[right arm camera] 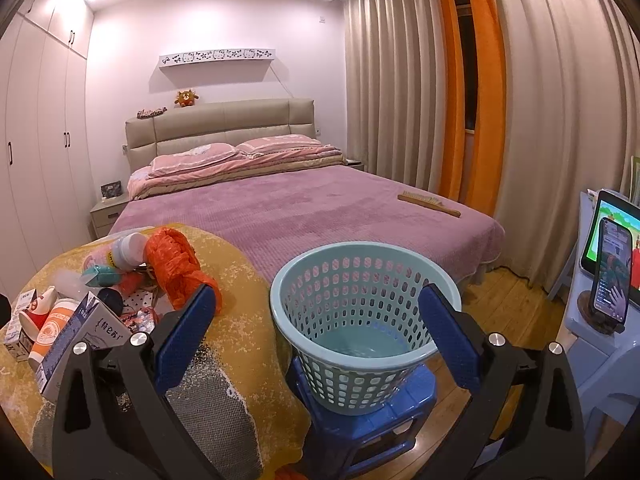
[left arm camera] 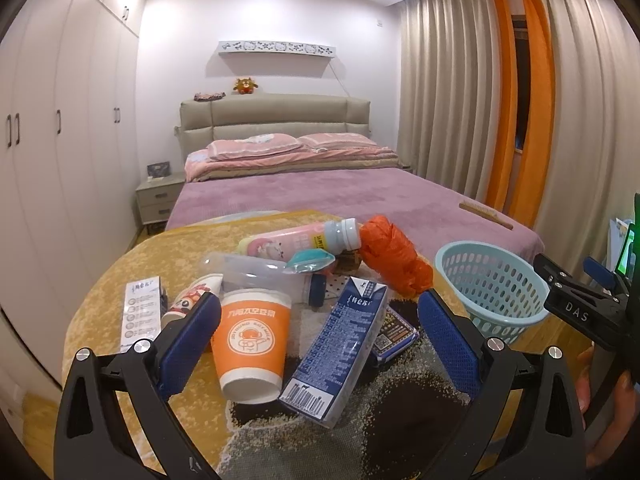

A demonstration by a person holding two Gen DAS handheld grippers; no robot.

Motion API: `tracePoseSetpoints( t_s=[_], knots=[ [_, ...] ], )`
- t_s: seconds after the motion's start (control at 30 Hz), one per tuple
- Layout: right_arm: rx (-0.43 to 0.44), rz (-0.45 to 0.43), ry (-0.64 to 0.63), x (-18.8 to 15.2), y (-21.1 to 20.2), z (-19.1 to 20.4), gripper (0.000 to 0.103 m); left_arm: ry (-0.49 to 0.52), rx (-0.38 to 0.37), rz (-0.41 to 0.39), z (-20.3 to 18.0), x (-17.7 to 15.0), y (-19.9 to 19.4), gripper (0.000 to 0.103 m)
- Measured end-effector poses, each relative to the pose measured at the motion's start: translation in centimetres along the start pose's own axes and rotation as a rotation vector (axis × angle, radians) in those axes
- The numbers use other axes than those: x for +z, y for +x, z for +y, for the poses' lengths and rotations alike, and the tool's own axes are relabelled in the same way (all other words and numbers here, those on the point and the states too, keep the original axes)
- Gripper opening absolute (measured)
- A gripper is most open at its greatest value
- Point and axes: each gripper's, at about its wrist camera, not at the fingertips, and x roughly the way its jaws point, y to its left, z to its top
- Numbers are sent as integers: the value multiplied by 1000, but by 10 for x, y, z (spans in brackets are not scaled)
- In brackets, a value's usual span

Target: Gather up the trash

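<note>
Trash pile: a heap of packaging on a yellow-and-grey cloth-covered table [left arm camera: 100, 288], near and left in the scene, at the foot of the bed [left arm camera: 320, 196].
Blue carton [left arm camera: 340, 352]: lying tilted, long axis running near to far, barcode end nearest, gabled top pointing far and a little right; dark blue with small white print.
Orange cup [left arm camera: 252, 344]: paper cup on its side, base toward the near edge, white-lidded top pointing away; orange band with a white logo; just left of the carton.
Pink bottle [left arm camera: 296, 240]: lying across the far side of the pile, long axis left to right, grey-white cap pointing right.
Orange bag [left arm camera: 396, 256]: crumpled plastic, touching the bottle's cap, trailing near-right.
White box [left arm camera: 140, 308]: flat, at the pile's left edge, long axis near to far.
Left gripper [left arm camera: 320, 328]: blue pads spread wide, cup and carton between them, holding nothing.
Basket [right arm camera: 360, 304]: pale turquoise, perforated, upright on a blue stool [right arm camera: 360, 432], right of the table.
Right gripper [right arm camera: 316, 332]: spread wide, framing the basket, gripping nothing.
Far: brush [right arm camera: 428, 204] on the purple cover.
</note>
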Motion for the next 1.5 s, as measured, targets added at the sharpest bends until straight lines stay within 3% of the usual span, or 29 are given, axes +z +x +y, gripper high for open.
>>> tracePoseSetpoints(
  t_s=[1.5],
  knots=[
    [4, -10, -31, 3, -13, 20, 97, -63, 7, -32, 34, -6, -14, 96]
  ],
)
